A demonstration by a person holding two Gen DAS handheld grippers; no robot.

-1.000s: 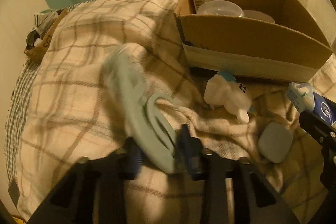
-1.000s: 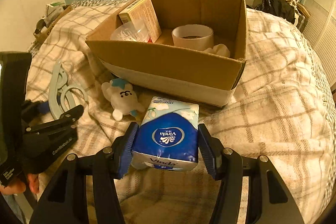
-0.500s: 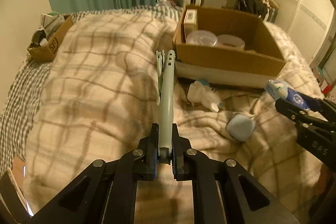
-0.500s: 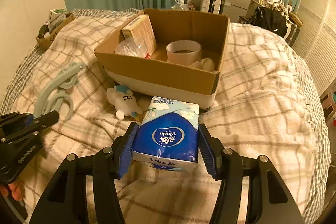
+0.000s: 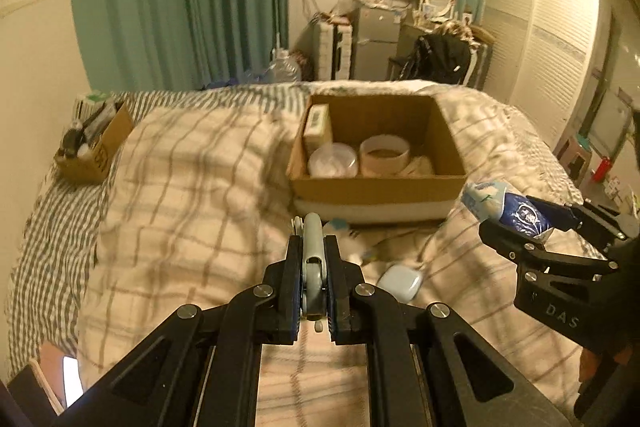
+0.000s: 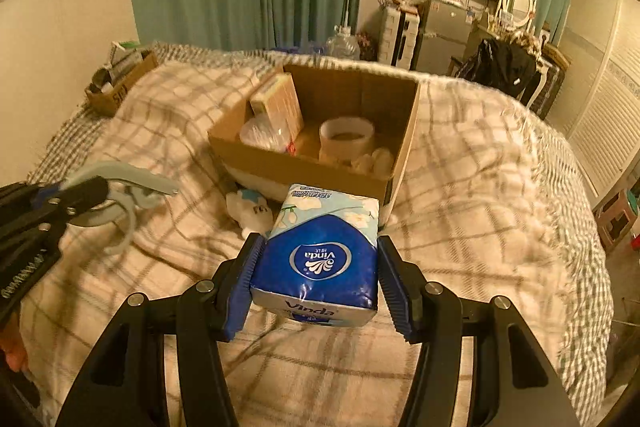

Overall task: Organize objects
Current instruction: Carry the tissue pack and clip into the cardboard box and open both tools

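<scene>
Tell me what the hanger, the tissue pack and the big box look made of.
Hanger: likely matte moulded plastic, grey-blue, uniform colour with rounded edges.
Tissue pack: glossy printed plastic film, with glare and wrinkles at its end; it looks soft.
Box: brown corrugated cardboard, dull, with raw-cut rims; a white band runs along its base.

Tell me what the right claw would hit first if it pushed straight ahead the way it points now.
Probably the near wall of the box. The right claw, shut on the tissue pack, aims at that wall. If it runs low, the pack may brush the white plush toy first; depth is unclear.
</scene>
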